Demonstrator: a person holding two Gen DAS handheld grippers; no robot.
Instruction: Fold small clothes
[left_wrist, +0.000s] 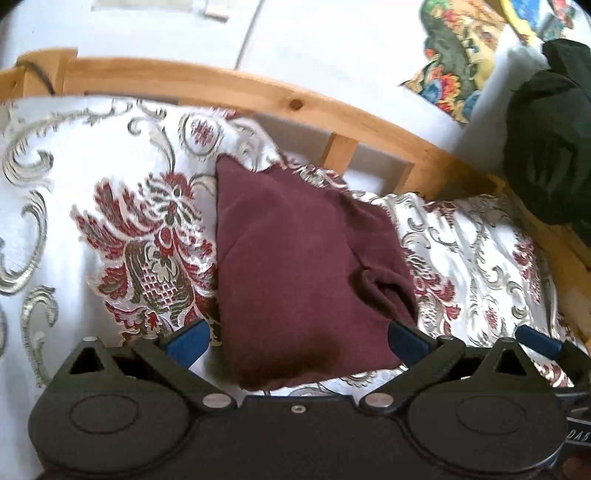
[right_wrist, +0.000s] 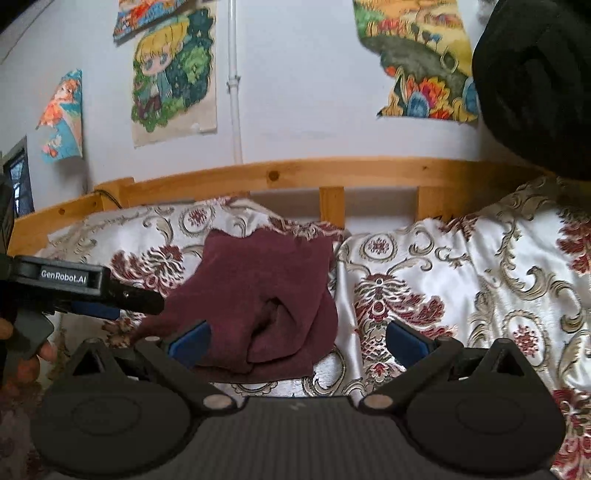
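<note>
Left wrist view: the left tool (left_wrist: 299, 341) hangs with its fingers spread wide over a folded maroon garment (left_wrist: 295, 266) lying on the bed's floral bedspread (left_wrist: 110, 206). The right tool (right_wrist: 297, 341) is likewise spread open, empty, with the garment's near edge between its blue pads (right_wrist: 190, 341).

A white bedspread (right_wrist: 461, 266) patterned in red and grey-gold covered the bed. Behind it ran a pine rail (right_wrist: 332, 171) with short uprights, and a dark cable (left_wrist: 40, 75) crossed its left end. On the pale wall (right_wrist: 295, 92) hung a cartoon poster (right_wrist: 173, 70) of a blond figure, a curling orange poster (right_wrist: 62, 118), and a flowery landscape poster (right_wrist: 417, 62). A white pipe (right_wrist: 233, 81) ran down the wall. A black bundle (right_wrist: 535, 81) sat at the right.
</note>
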